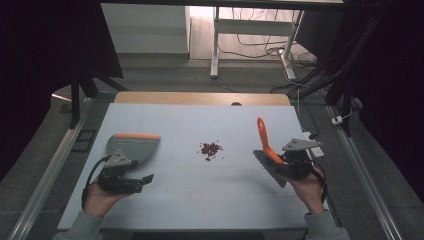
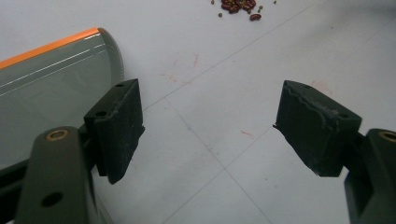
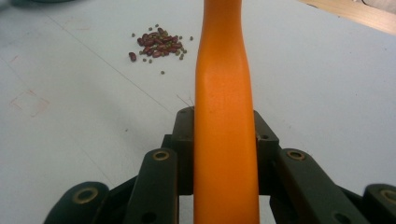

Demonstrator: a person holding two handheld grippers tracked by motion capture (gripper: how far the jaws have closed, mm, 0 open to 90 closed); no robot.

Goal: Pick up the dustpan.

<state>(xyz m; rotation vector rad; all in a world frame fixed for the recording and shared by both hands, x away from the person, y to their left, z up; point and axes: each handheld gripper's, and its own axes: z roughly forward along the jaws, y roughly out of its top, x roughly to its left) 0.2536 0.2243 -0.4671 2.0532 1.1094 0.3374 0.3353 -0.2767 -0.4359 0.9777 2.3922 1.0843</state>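
Pale and matte, the tabletop point(image 1: 200, 200) is being lit evenly, with faint scuffs and thin seam lines being shown across it. Clamped by the right gripper point(image 3: 225, 116), the brush point(image 1: 267, 150) is being held by its smooth orange plastic handle, whose long axis is running straight ahead of the jaws and tilting upward; dark bristles are being carried at its near end. Ahead and to the left of this gripper, a small heap of beans point(image 1: 211, 149), glossy reddish ovals with a few green grains, is lying between both hands. The left gripper point(image 2: 210, 121) is being kept released and empty, its ridged black pads apart, with the grey, orange-edged dustpan point(image 1: 132, 146) lying just beside its left jaw.
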